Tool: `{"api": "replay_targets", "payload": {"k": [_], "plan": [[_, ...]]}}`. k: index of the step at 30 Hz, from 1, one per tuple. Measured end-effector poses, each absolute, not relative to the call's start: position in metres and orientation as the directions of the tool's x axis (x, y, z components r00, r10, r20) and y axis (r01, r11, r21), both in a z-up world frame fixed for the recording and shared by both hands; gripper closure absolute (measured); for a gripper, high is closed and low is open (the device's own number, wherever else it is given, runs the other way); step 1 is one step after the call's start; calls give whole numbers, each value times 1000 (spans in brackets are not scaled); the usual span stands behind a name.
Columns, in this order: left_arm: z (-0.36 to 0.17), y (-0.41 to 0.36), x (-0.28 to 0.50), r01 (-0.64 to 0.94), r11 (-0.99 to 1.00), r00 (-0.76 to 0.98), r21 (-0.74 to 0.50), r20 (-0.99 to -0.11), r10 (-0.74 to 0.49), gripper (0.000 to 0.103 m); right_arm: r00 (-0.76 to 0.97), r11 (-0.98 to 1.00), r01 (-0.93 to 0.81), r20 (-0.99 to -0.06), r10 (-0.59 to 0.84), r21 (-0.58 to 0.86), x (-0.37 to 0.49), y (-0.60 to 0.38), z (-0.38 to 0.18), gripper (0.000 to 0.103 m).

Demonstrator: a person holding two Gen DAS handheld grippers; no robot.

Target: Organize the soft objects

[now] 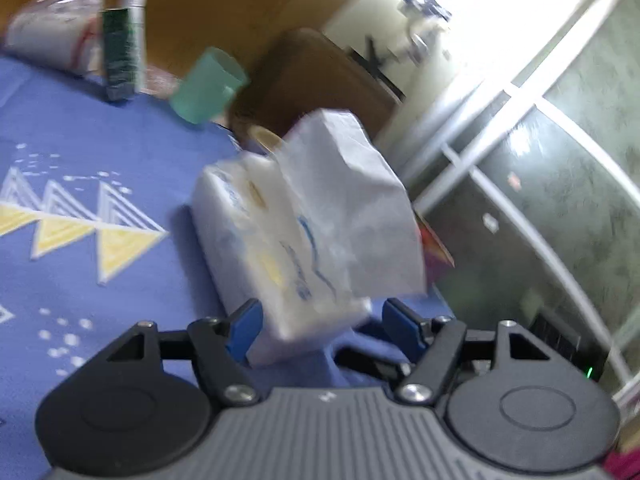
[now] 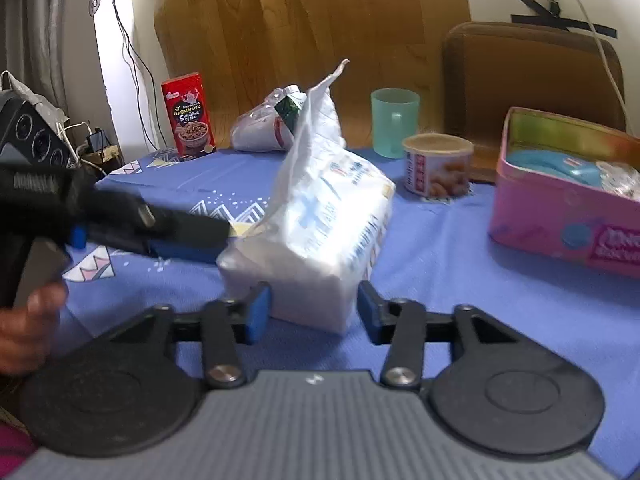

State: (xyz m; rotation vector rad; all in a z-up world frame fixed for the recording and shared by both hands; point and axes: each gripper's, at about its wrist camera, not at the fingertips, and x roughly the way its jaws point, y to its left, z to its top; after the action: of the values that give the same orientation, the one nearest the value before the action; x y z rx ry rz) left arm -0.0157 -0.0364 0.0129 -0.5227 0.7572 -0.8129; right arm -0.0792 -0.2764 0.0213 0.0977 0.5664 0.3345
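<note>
A white soft tissue pack (image 1: 280,248) with blue print lies on the blue tablecloth (image 1: 80,168), one tissue sticking up from its top. My left gripper (image 1: 316,320) is open, its blue pads either side of the pack's near end. In the right wrist view the same pack (image 2: 320,232) lies just ahead of my right gripper (image 2: 312,308), which is open around its near corner. The left gripper (image 2: 180,236) comes in from the left, beside the pack.
A pink tin (image 2: 560,208) with blue items stands at the right. A teal cup (image 2: 394,122), a food can (image 2: 438,170), a red box (image 2: 188,114) and a crumpled bag (image 2: 260,126) stand at the back. A brown chair (image 2: 532,76) is behind the table.
</note>
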Motion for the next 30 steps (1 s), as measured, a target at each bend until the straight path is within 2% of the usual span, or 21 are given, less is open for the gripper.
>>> {"api": "replay_targets", "payload": {"k": [5, 16, 20, 27, 30], "plan": [[7, -19, 11, 305, 636, 514, -709, -440, -737, 38, 793, 944, -310, -516, 324, 114, -76, -273, 16, 42], [7, -46, 17, 361, 696, 503, -620, -499, -705, 38, 784, 937, -345, -530, 323, 61, -68, -249, 11, 36], [1, -35, 20, 349, 703, 520, -620, -496, -695, 41, 772, 925, -380, -545, 327, 16, -50, -228, 13, 43], [13, 51, 30, 184, 772, 691, -608, -479, -542, 41, 719, 856, -517, -545, 432, -4, 11, -157, 22, 42], [20, 85, 50, 134, 841, 760, -525, -490, -427, 40, 698, 837, -546, -543, 467, 18, 46, -119, 20, 42]]}}
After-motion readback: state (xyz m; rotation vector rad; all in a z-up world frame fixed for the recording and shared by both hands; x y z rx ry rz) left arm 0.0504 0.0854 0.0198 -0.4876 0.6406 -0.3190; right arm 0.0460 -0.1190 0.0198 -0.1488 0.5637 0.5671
